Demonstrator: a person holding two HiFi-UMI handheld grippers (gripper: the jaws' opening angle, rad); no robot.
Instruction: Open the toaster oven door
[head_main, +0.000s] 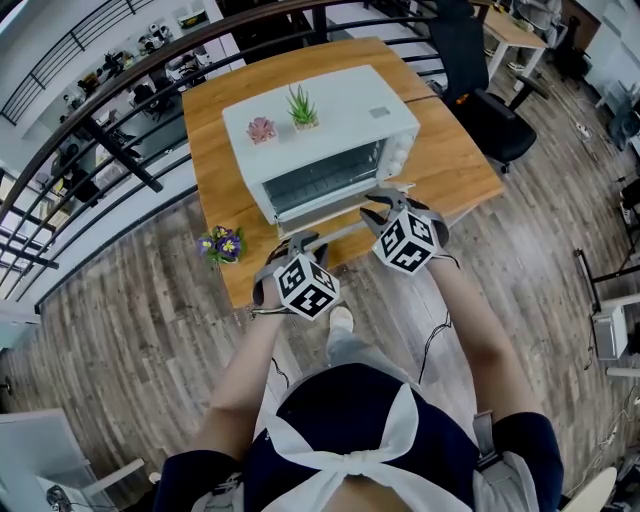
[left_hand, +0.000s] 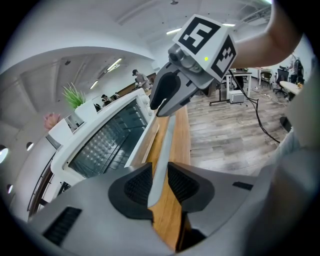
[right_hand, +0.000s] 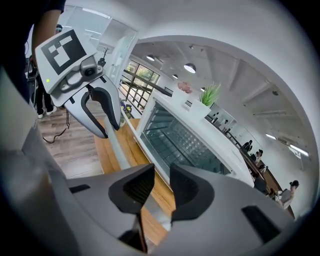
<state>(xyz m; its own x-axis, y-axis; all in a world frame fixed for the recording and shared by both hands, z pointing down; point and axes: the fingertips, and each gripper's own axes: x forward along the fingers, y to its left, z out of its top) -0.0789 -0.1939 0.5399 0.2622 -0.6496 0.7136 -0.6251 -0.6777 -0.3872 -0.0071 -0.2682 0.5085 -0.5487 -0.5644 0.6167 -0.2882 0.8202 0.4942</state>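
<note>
Atop wooden desk (head_main: 455, 165), head view: toaster oven (head_main: 330, 130) stood centred, green plant (head_main: 302, 108) on roof; left tool (head_main: 300, 242) and right tool (head_main: 385, 203) both at door handle (head_main: 340, 229).
Left gripper view: pads clamped on door handle.
Right gripper view: jaws gripped same door handle, glass door (right_hand: 182, 142) just beyond.

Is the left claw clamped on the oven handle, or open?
Clamped: on the left gripper, black ribbed pads press both sides of the grey metal handle bar.
</note>
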